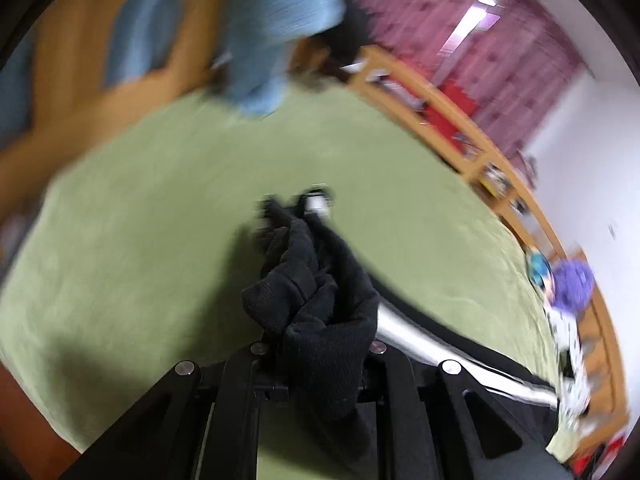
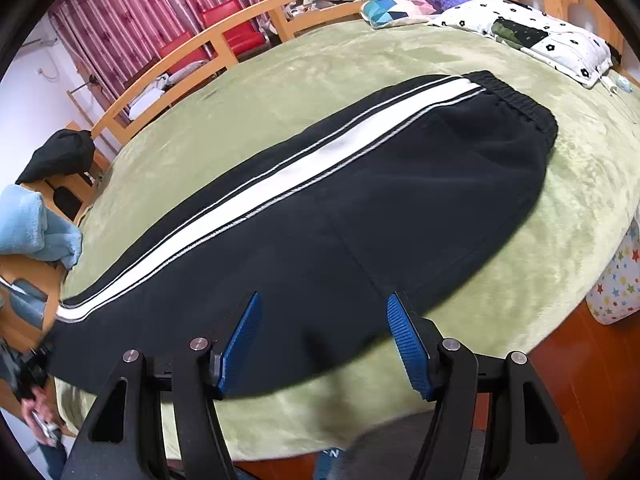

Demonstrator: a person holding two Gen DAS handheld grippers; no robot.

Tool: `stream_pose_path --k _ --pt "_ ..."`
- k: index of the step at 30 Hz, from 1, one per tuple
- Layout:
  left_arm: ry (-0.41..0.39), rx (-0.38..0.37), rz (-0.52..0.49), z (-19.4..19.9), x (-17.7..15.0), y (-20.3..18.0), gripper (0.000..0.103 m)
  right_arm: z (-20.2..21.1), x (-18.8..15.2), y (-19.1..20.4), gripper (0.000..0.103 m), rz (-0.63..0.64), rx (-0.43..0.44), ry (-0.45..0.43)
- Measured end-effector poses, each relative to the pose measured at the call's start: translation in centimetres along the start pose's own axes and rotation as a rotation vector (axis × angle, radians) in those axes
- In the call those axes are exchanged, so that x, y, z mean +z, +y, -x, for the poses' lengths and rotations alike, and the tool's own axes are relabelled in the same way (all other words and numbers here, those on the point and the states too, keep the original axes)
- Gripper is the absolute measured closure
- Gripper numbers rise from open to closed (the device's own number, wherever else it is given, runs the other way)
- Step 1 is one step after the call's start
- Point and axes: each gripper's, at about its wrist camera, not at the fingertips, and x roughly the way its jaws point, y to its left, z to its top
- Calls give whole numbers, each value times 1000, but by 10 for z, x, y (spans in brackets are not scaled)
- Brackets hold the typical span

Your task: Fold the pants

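- The pants [image 2: 400,184] are matt black knit cloth with a smooth white stripe.
- The bed [image 2: 304,68] has a fuzzy green plush cover and a smooth, varnished wooden rail.
- The right hand-held gripper [image 2: 324,344] has matt black plastic arms, ribbed blue pads and shiny metal bolts.

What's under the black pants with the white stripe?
The black pants lie on a green blanket covering the bed. Whatever sits beneath the blanket is hidden.
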Motion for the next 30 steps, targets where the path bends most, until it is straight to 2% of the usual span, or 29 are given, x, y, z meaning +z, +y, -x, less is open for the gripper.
stream_pose_path --k 3,7,10,13,15,16,17,18,20,23,30 --pt "-36 -54 -139 21 6 -75 89 7 -4 -13 38 17 9 -19" --pt "-17 -180 -331 31 -16 -191 89 7 -7 -26 38 0 41 -26" --pt "54 -282 -397 19 -52 -263 89 7 -10 -40 38 -15 56 -12" --pt "177 -355 -414 -13 -104 -316 88 8 -11 -50 38 -25 61 -3" --pt "281 -392 -399 -42 -141 -333 78 10 -12 -55 38 -32 69 3" --pt "347 -427 -380 -55 -158 -336 63 10 -12 -56 38 -37 80 9" --pt "388 -453 -357 -64 -168 -332 55 10 -12 -55 38 -36 88 18" --pt "418 -471 -321 -70 -176 -328 53 10 -12 -55 38 -28 94 27" --pt "448 -481 -270 -72 -183 -315 39 9 -13 -48 38 5 105 39" --pt "428 -442 -263 -65 -172 -288 37 1 -10 -30 38 64 146 49" --pt "305 -182 -214 -39 -130 -200 36 -57 9 29 37 87 323 121"
